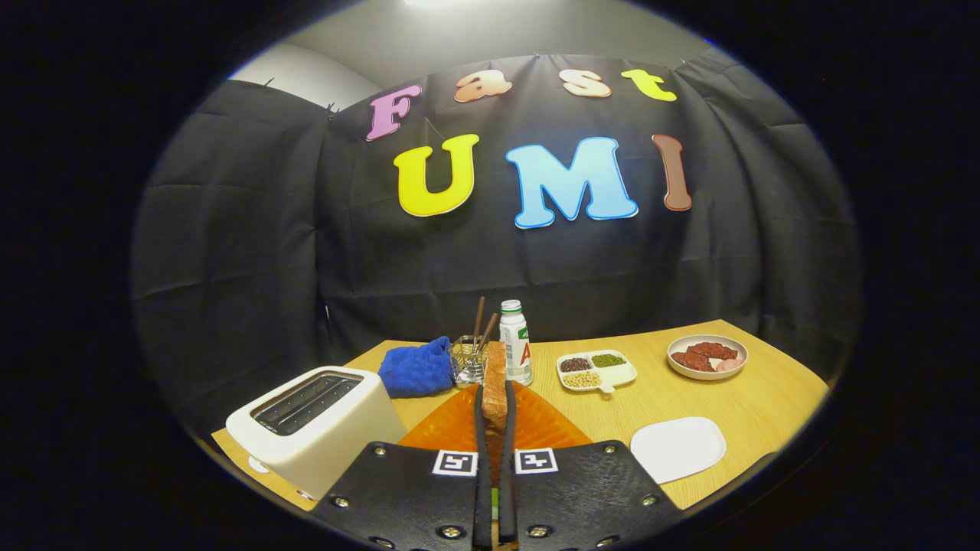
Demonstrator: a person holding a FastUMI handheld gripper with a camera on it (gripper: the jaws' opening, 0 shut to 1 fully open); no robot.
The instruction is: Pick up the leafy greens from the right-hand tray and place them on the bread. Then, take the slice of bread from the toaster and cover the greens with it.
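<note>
Tongs (494,398) stand with both fingers clamped on a slice of bread (494,383), which is held upright on its edge between them, above an orange plate (459,428). A little green shows low down in the narrow gap between the fingers; whether that is the leafy greens I cannot tell.

Starting at the left of the wooden table (766,405), a white toaster (314,428) sits close by, its two slots showing dark. Beyond it lies a crumpled blue cloth (417,369), and just beside that a clear holder (468,360) with brown sticks poking up. A white bottle (515,340) with a pale green cap stands upright next to the holder, right behind the held bread.

Further right, a small white divided dish (597,373) holds dark, green and pale beans in separate compartments. Nearer the tongs, to the right of the orange plate, is a white tray (678,448) with a bare top. Toward the far right corner, a round bowl (707,357) holds reddish-brown pieces and something pink.
</note>
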